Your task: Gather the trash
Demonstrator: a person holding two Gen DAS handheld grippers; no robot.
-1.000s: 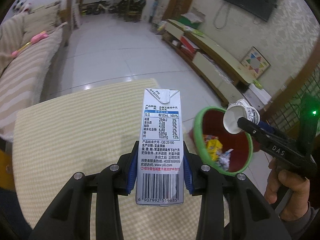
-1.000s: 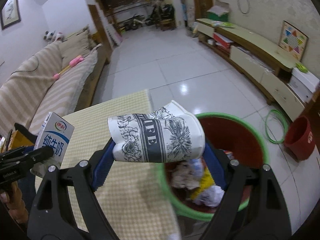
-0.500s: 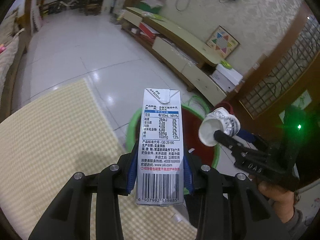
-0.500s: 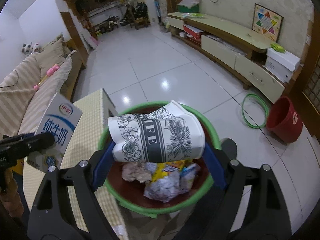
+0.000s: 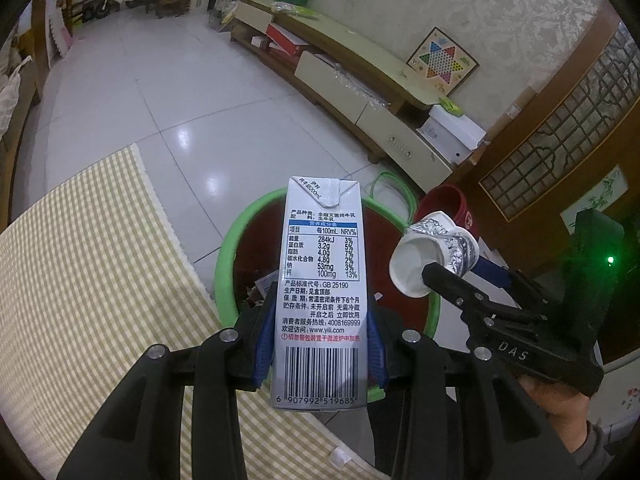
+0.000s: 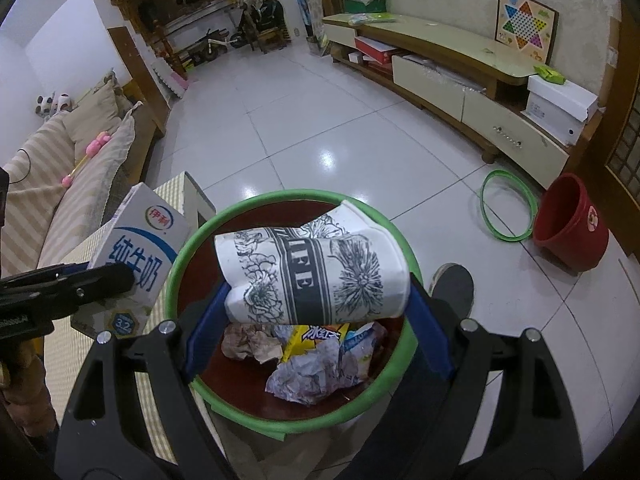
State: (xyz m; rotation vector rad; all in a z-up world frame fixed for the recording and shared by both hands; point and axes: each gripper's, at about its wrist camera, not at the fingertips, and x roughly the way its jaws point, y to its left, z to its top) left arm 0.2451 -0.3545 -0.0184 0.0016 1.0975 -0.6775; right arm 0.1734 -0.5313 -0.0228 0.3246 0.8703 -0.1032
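The milk carton (image 5: 320, 292) and the paper cup (image 6: 316, 276) are the two pieces of trash you carry now, and both hang over the trash bin (image 6: 188, 248), which stands on the floor just beside the edge of the table (image 5: 80, 260) with the yellow checked cloth.

Your left gripper (image 5: 320, 344) is narrow and clamps the carton by its lower half. Your right gripper (image 6: 318, 328) stands wide and holds the cup lying on its side between the blue pads.

What can go wrong, in my judgement:
- In the right wrist view the carton is over the bin rim nearest the table edge, not over the middle. If you let it go here, it may hit the green rim and fall on the cloth or the floor.
- The cup is light and already crushed. It may stick to one pad for a moment and then drop aside.
- The two grippers are near each other, so a quick move can knock one against the other.

The carton is a small white and blue box, upright, with a barcode at the bottom and a folded top; it looks undamaged. The cup is white with black flower print, dented, its open mouth toward the carton. The bin already holds crumpled paper (image 6: 308, 376) and a yellow wrapper (image 6: 308, 340).
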